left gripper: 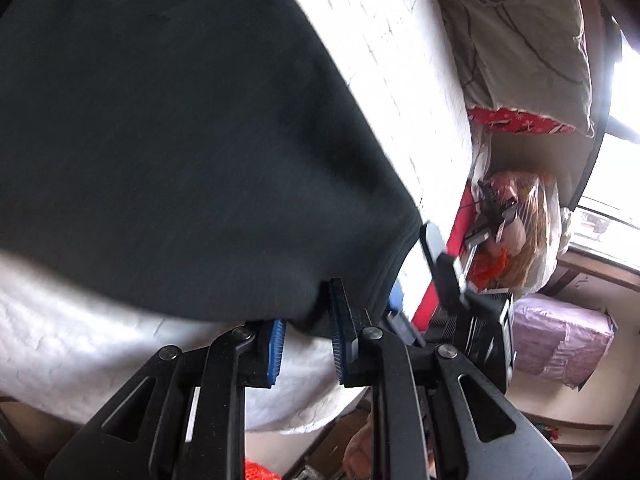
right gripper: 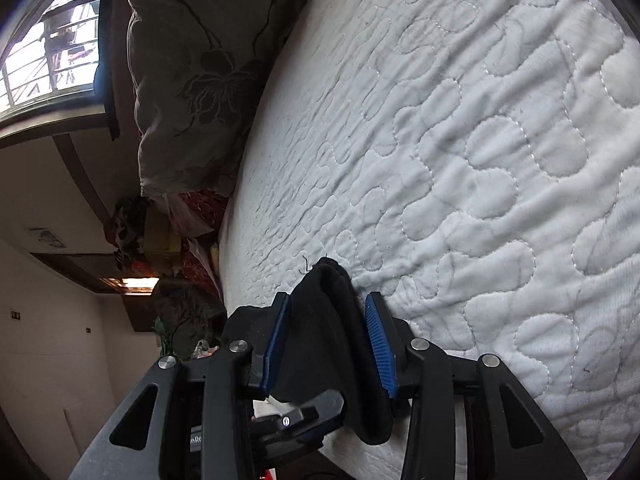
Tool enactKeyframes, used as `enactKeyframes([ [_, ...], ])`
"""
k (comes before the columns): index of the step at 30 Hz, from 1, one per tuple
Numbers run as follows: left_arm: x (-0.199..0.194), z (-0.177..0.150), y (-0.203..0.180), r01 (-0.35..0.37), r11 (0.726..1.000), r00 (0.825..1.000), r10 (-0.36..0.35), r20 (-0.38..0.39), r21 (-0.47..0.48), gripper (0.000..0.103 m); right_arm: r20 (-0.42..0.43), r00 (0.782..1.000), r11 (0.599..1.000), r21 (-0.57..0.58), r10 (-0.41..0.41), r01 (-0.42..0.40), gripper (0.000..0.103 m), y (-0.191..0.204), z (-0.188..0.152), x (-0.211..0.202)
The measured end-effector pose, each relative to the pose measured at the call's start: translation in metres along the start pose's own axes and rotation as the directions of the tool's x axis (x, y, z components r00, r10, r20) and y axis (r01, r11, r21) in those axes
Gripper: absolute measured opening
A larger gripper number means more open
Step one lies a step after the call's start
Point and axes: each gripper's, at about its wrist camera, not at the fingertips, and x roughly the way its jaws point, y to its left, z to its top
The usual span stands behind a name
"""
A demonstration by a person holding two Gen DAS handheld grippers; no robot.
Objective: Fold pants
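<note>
The dark pants [left gripper: 168, 140] lie spread over the white quilted bed [left gripper: 400, 60] and fill most of the left wrist view. My left gripper [left gripper: 306, 312] is shut on a bunched corner of the pants near the hem, at the bed's edge. My right gripper [right gripper: 326, 320] is shut on a thick fold of the dark pants [right gripper: 324, 328], which bulges between its blue pads [right gripper: 380, 340] just above the quilt [right gripper: 480, 160]. The right gripper also shows in the left wrist view [left gripper: 444, 264], just to the right of the hem.
A grey floral pillow [right gripper: 192, 64] lies at the head of the bed, over a red cloth [left gripper: 520, 122]. Beside the bed are a plastic bag of things [left gripper: 520, 232], a pink wrapped bundle [left gripper: 560, 340] and a window [right gripper: 48, 48].
</note>
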Motion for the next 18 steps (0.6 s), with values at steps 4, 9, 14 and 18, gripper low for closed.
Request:
enactKeyframes([
  [4, -0.001, -0.001, 0.002, 0.022, 1.000, 1.000, -0.022, 0.011, -0.005, 0.016, 0.005, 1.000, 0.999, 0.036, 0.022, -0.022, 0.040, -0.006, -0.001, -0.002],
  [9, -0.003, -0.010, 0.016, 0.073, 0.995, 0.997, -0.072, 0.016, -0.067, 0.016, 0.006, 0.999, 0.998, 0.051, 0.031, -0.032, 0.040, -0.010, -0.001, -0.002],
  [14, 0.002, -0.002, 0.012, 0.064, 0.995, 0.998, -0.065, -0.006, -0.073, 0.016, 0.019, 1.000, 1.000, 0.024, -0.015, 0.015, 0.038, -0.001, 0.001, 0.007],
  [18, 0.001, 0.005, 0.009, 0.049, 0.997, 0.996, -0.052, -0.068, -0.052, 0.011, 0.026, 0.992, 0.991, -0.041, -0.123, 0.124, 0.017, 0.014, 0.000, 0.017],
])
